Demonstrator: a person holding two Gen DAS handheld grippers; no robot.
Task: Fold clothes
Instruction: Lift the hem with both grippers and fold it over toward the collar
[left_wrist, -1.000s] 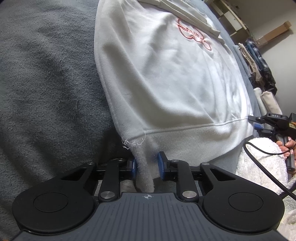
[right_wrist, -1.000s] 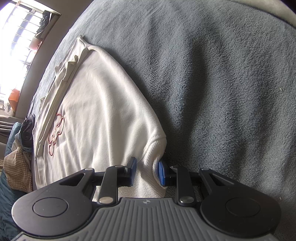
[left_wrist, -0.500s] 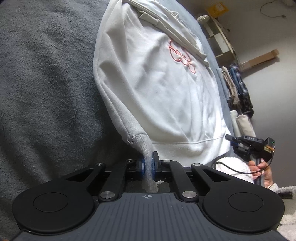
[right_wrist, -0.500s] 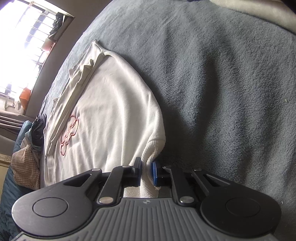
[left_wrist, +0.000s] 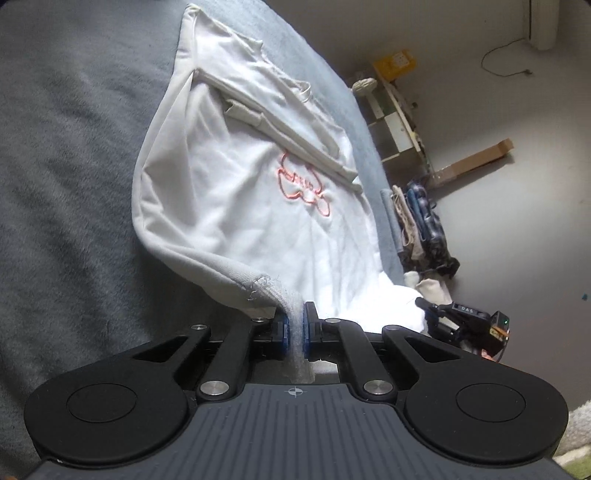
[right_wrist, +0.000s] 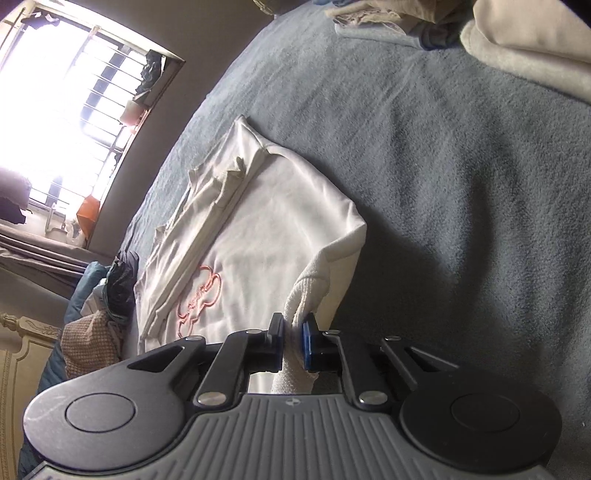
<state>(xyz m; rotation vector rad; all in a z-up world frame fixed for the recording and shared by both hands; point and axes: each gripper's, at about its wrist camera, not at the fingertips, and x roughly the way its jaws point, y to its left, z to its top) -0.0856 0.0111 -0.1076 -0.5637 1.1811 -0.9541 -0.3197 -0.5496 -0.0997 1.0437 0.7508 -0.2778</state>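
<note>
A white sweatshirt (left_wrist: 243, 206) with a pink outline print lies on a grey-blue fleece blanket (left_wrist: 62, 192), sleeves folded across its upper part. My left gripper (left_wrist: 294, 328) is shut on the ribbed hem at one bottom corner, and that corner hangs lifted off the blanket. In the right wrist view the same sweatshirt (right_wrist: 266, 236) is seen from the other side. There my right gripper (right_wrist: 293, 339) is shut on the ribbed hem at the opposite bottom corner, also raised. The right gripper (left_wrist: 461, 317) shows at the lower right of the left wrist view.
A pile of clothes (left_wrist: 417, 221) lies past the blanket's edge beside a small shelf (left_wrist: 395, 118). In the right wrist view a barred window (right_wrist: 62, 110) glares at upper left, folded fabric (right_wrist: 524, 40) sits at the top right, and more clothes (right_wrist: 99, 325) are heaped at left.
Both grippers went from open around the hem corners to shut on them. Both then rose, lifting the sweatshirt's bottom edge off the blanket and bringing more of the room into view.
</note>
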